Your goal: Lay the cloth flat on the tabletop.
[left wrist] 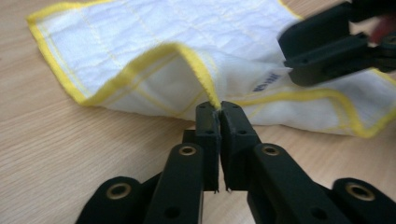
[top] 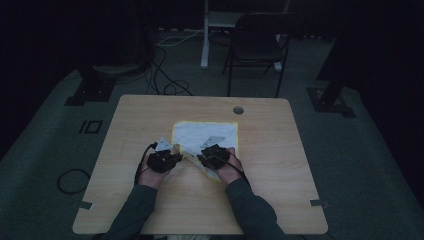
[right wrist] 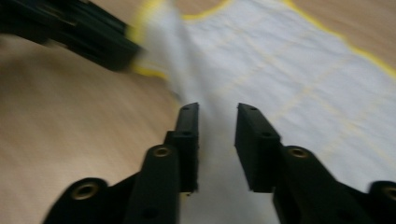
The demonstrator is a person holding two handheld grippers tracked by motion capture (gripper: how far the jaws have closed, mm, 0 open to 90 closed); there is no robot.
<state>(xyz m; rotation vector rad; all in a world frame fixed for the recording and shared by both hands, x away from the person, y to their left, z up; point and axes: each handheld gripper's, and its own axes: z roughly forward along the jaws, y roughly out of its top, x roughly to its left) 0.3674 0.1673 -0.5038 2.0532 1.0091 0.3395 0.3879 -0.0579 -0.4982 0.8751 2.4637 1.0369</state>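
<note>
Left gripper [left wrist: 219, 108] pinching cloth's [left wrist: 163, 56] yellow hem, folded corner lifted | right gripper [right wrist: 215, 109] spread, cloth between jaws | cloth squarish, long axis unclear, on table [top: 150, 115]

A light wooden counter [top: 150, 200] with a round cable hole [top: 238, 110] near its far edge carries a white, yellow-edged cloth [top: 200, 134], partly rumpled.

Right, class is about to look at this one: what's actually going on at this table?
A person at a wooden table works a white cloth with yellow edging using hand-held tongs. The left tongs are shut on the cloth's yellow hem, lifting a fold off the table. The right tongs are open, with cloth lying between their jaws, not yet pinched.
</note>
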